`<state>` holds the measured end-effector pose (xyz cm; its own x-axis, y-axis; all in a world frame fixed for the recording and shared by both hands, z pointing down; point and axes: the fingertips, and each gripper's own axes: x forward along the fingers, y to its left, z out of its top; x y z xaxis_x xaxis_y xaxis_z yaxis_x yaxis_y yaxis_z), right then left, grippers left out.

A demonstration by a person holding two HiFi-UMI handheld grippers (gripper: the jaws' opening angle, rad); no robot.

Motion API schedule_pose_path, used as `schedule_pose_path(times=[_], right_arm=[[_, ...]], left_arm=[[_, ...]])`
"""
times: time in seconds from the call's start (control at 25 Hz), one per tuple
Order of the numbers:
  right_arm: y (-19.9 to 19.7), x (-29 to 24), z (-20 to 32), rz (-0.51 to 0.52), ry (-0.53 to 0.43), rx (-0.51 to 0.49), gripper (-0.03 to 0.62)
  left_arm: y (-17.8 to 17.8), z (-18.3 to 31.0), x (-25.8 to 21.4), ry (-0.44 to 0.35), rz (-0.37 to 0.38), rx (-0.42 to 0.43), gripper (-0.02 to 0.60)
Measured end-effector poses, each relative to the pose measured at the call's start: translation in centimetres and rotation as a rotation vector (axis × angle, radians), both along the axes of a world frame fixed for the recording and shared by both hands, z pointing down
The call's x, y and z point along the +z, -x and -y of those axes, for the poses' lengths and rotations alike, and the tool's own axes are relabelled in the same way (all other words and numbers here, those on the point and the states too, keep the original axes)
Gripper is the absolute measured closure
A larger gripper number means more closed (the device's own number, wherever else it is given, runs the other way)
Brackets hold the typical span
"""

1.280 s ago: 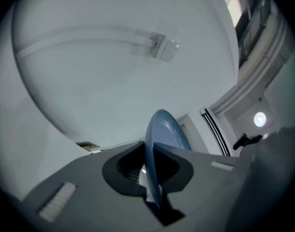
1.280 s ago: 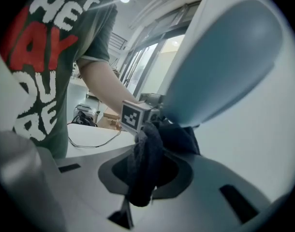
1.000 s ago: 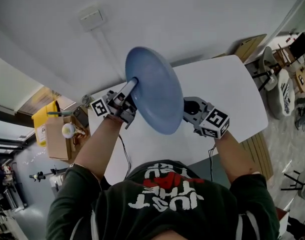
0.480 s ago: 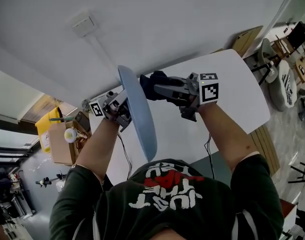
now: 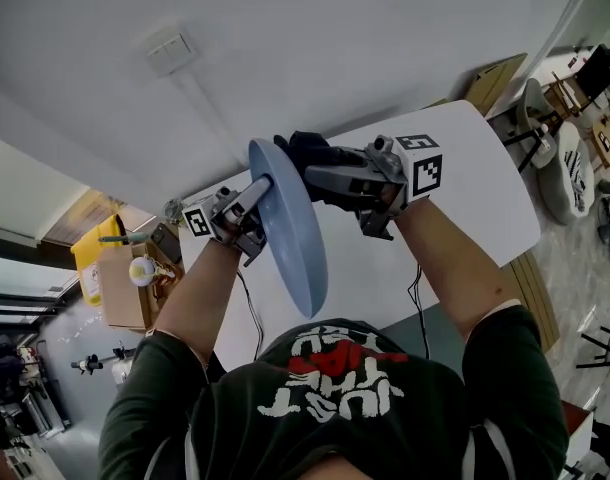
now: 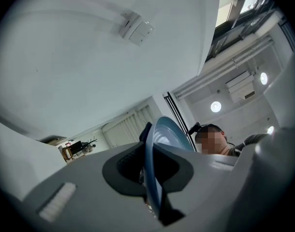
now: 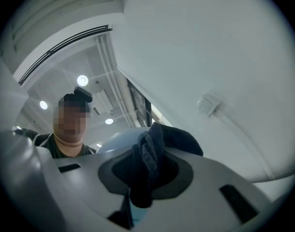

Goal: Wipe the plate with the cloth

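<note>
A pale blue plate [image 5: 290,230] is held up on edge in front of the person, high above the white table [image 5: 465,183]. My left gripper [image 5: 263,190] is shut on the plate's rim [image 6: 151,178]; the rim runs straight up between its jaws. My right gripper [image 5: 307,173] is shut on a dark navy cloth [image 5: 307,158], which bunches between the jaws [image 7: 146,170]. The cloth lies against the plate's upper right face, by its top edge [image 7: 113,140].
A white wall with a switch plate [image 5: 166,51] fills the background. At the left stand a yellow box [image 5: 85,243] and a cardboard box [image 5: 120,288]. At the right are chairs [image 5: 565,183] and wooden boards [image 5: 490,88] beside the table.
A second ago the plate faced the camera and my right gripper sat low behind it. The plate has since turned edge-on, and the right gripper rose and brought the cloth to the plate's top.
</note>
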<state>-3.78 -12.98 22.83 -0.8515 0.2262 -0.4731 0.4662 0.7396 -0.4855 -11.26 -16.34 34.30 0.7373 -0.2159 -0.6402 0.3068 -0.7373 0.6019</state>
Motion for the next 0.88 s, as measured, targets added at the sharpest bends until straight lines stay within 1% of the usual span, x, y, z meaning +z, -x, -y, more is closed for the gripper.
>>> schedule_pose_path(times=[0.08,0.2,0.28,0.44,0.56,0.64,0.76,0.88], right_arm=[[-0.3,-1.0,-0.9,0.02,-0.028,-0.036,0.557],[-0.7,-2.0,-2.5,0.042,-0.068,-0.093,0.557],[-1.0,-2.3,-3.7,0.052,-0.081,-0.131,0.557],[-1.2,-1.8,-6.0,0.048,-0.092,-0.206,0.557],[-0.7,-0.3,-8.1,-0.004,-0.117,-0.269,0.557],[-0.3,0.9,-9.2,-0.048,-0.131,-0.292,0.557],[0.7,3.0,-9.8,-0.13,-0.153,-0.284,0.557],[1.8,5.3,-9.5,-0.23,-0.192,-0.239,0.557]], left_arm=[[0.1,0.0,-0.8,0.016,-0.032,-0.019,0.558],[0.8,0.6,-1.9,0.023,-0.075,-0.079,0.558],[1.4,0.9,-2.2,0.018,-0.086,-0.114,0.558],[2.0,1.4,-2.8,0.015,-0.112,-0.154,0.558],[2.2,1.4,-3.4,0.006,-0.136,-0.169,0.558],[2.0,1.3,-4.0,-0.004,-0.149,-0.167,0.558],[1.9,1.0,-4.7,-0.01,-0.171,-0.16,0.558],[1.5,0.4,-5.2,-0.014,-0.182,-0.134,0.56]])
